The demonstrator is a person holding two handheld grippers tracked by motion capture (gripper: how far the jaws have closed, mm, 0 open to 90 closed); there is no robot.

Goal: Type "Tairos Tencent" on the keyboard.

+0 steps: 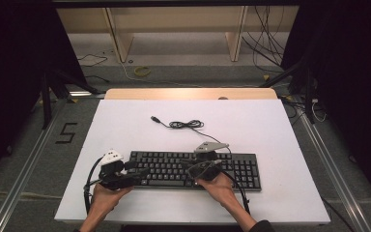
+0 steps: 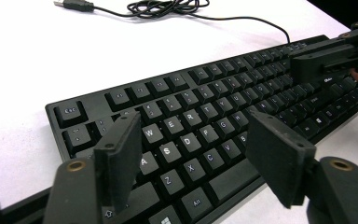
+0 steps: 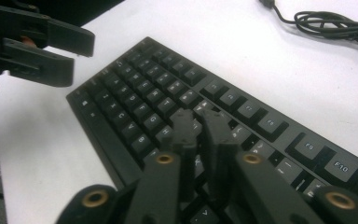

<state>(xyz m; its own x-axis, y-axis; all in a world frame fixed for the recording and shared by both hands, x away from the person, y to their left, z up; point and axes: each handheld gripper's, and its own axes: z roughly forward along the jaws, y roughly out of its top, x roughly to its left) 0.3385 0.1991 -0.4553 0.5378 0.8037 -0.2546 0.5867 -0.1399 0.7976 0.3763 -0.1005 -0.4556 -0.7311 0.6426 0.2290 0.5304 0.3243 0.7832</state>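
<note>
White table [image 1: 125,121] carries the keyboard [image 1: 193,169] right under me. My left gripper [image 2: 193,158] gapes empty; my right gripper [image 3: 200,126], closed, should press one key squarely, avoiding neighbours.

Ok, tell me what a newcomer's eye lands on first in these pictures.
The black keyboard lies across the near half of the white table, the darkest thing on it. The left gripper hovers with jaws apart over its letter keys, while the right gripper is shut above the middle rows. Behind the keyboard, its coiled cable ends in an unplugged USB plug.
</note>
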